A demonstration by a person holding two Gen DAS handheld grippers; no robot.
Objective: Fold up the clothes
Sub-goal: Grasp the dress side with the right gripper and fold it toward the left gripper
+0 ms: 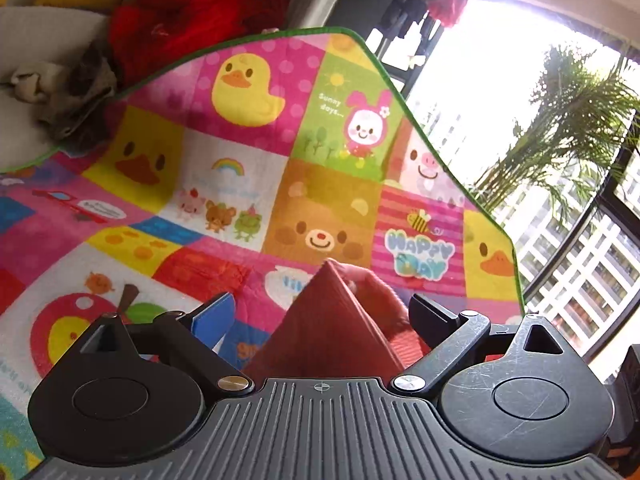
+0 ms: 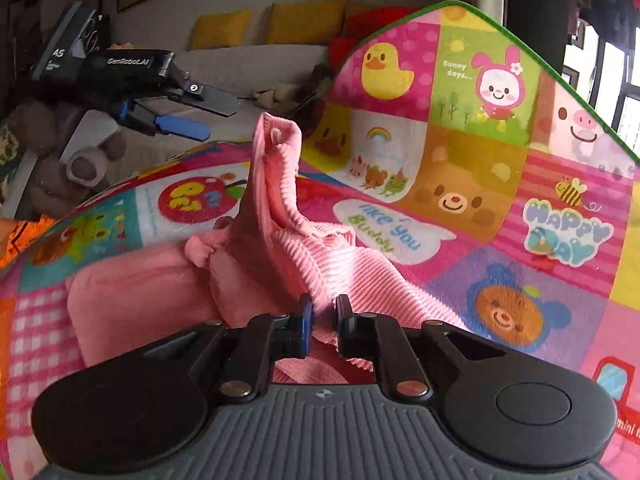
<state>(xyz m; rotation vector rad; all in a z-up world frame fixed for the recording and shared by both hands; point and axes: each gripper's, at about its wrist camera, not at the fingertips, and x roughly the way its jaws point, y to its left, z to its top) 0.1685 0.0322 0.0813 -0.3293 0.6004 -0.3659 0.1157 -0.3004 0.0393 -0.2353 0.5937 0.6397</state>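
A pink ribbed corduroy garment (image 2: 320,252) lies bunched on a bright cartoon patchwork mat (image 2: 500,184) whose far edge curls upward against a sofa with yellow cushions (image 2: 304,22).

In the right wrist view, the right gripper (image 2: 322,316) sits low at the garment's near edge. Its two fingers are drawn close together with a fold of pink fabric pinched between them, so it appears to be clamped on the cloth. From that pinch the fabric rises to a tall peak in the middle distance, with a white snap button (image 2: 275,133) near the top; the peak looks pulled up by this hold, likely to lift an edge for folding.

The left gripper (image 2: 208,120) hangs in the air to the far left of that peak, above the mat, apart from the cloth. Its fingers are spread and hold nothing. In the left wrist view, the garment (image 1: 340,328) rises as a reddish-pink wedge between those spread fingers without visibly touching either one, probably lined up for a second grasp.

A soft toy bear (image 2: 60,160) sits at the far left.
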